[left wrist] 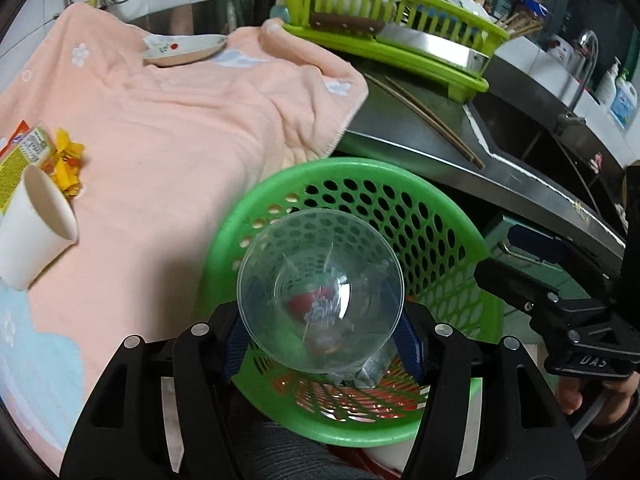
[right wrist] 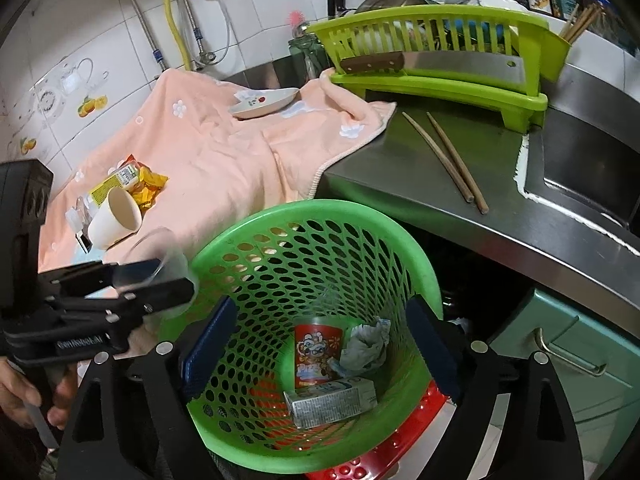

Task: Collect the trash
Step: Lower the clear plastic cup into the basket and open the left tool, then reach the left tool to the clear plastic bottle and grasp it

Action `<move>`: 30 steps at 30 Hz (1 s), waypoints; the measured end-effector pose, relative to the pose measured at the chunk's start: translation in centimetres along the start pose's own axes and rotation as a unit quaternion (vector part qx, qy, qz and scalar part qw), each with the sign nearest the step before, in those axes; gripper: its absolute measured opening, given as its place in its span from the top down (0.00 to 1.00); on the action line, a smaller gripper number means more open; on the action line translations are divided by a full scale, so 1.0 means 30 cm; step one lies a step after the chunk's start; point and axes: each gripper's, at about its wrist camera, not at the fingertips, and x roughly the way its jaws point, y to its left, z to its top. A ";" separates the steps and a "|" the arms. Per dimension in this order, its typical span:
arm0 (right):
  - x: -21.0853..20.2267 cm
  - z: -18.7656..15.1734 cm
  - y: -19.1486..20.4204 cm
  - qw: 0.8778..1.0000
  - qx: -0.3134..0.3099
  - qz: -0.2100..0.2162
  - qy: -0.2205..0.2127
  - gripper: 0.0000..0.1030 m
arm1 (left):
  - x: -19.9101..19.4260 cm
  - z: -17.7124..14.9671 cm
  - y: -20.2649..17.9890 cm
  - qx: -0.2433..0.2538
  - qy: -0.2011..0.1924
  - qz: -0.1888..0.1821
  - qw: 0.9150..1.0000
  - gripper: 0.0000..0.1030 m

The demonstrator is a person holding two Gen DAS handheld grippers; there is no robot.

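Note:
My left gripper [left wrist: 320,336] is shut on a clear plastic cup [left wrist: 320,288], held over the green perforated trash basket [left wrist: 432,216]; it also shows in the right wrist view [right wrist: 160,276] at the basket's left rim [right wrist: 224,240]. My right gripper [right wrist: 320,340] is open and empty, fingers spread over the basket. In the basket lie a red printed cup [right wrist: 318,350], a crumpled tissue [right wrist: 366,344] and a small carton [right wrist: 332,400]. On the pink towel [left wrist: 168,128] lie a white paper cup [left wrist: 36,232], a yellow wrapper [left wrist: 70,164] and a snack packet [left wrist: 20,160].
A small dish [right wrist: 266,104] sits on the towel's far side. A lime dish rack [right wrist: 436,56] with a cleaver [right wrist: 440,64] stands on the steel counter, chopsticks [right wrist: 448,160] in front. The sink [right wrist: 592,176] is at right, a cabinet drawer [right wrist: 568,352] below.

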 end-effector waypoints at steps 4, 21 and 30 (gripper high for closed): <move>0.001 -0.002 -0.007 1.000 0.006 0.001 0.001 0.19 | 0.006 -0.003 -0.012 0.001 -0.001 -0.004 1.000 0.33; 0.012 0.038 0.107 0.999 -0.025 0.025 0.000 0.18 | -0.162 -0.016 0.141 -0.025 -0.049 0.025 0.998 0.27; 0.022 0.056 0.203 0.998 -0.050 0.044 0.000 0.17 | -0.299 0.040 0.356 -0.067 -0.088 0.082 0.990 0.27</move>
